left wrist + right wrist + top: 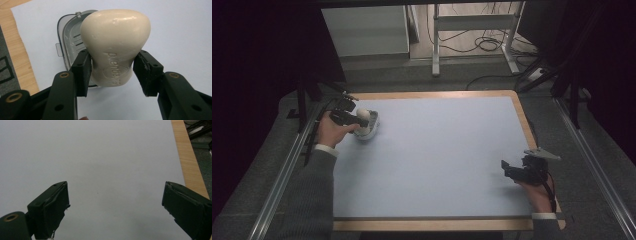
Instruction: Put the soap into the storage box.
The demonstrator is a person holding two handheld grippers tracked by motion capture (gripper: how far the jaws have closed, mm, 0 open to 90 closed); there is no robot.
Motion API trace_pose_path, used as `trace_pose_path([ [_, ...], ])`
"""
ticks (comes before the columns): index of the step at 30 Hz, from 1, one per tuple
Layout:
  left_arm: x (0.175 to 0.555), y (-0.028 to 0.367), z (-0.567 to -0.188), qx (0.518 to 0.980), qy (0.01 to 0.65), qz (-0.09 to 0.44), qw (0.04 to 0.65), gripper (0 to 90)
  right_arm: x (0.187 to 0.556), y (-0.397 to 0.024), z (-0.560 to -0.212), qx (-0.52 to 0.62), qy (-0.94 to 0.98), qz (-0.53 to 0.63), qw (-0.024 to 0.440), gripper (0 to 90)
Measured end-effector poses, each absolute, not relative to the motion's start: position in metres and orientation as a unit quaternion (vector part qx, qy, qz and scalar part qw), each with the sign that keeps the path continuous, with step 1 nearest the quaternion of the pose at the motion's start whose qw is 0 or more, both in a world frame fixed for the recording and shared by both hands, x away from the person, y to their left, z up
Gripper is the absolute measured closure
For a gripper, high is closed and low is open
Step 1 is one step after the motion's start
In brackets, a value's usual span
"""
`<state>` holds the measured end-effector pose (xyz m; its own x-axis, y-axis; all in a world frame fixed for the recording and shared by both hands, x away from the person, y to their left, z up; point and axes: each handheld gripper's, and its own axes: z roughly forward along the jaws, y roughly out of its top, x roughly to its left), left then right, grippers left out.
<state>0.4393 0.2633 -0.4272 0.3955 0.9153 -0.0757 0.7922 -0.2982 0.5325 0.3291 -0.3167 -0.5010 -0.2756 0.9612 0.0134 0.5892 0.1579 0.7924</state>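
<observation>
Left tongs pinching the soap bar at its waist, held just above the grey soap dish at the far-left of the tabletop. Looks like the grasp is done; bar is either about to go into the dish or just lifted out, can't tell which. Right tongs spread wide, idle near the right edge. Count: 1 soap bar, 1 dish, 2 tongs

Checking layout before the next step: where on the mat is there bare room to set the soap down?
Bare: the whole mat between the soap dish and the right gripper, out to the far wooden edge. Crowded: the near-left corner, where the left gripper holds the soap over the dish.
</observation>
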Motion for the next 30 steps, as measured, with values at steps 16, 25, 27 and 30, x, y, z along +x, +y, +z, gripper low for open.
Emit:
trace_pose_path([
  [16,0.456,0.265,-0.442,0.791,0.554,0.115,0.232,50.0,0.330,-0.317,-0.502,0.543,0.715,0.355,0.262,7.1],
  [25,0.468,0.260,-0.456,0.788,0.563,0.110,0.226,50.0,0.330,-0.319,-0.503,0.545,0.714,0.354,0.261,7.1],
  [27,0.470,0.260,-0.458,0.787,0.564,0.109,0.226,49.9,0.330,-0.319,-0.503,0.545,0.714,0.354,0.261,7.0],
  [30,0.473,0.259,-0.460,0.782,0.569,0.112,0.229,49.8,0.331,-0.319,-0.504,0.545,0.714,0.353,0.261,7.0],
])
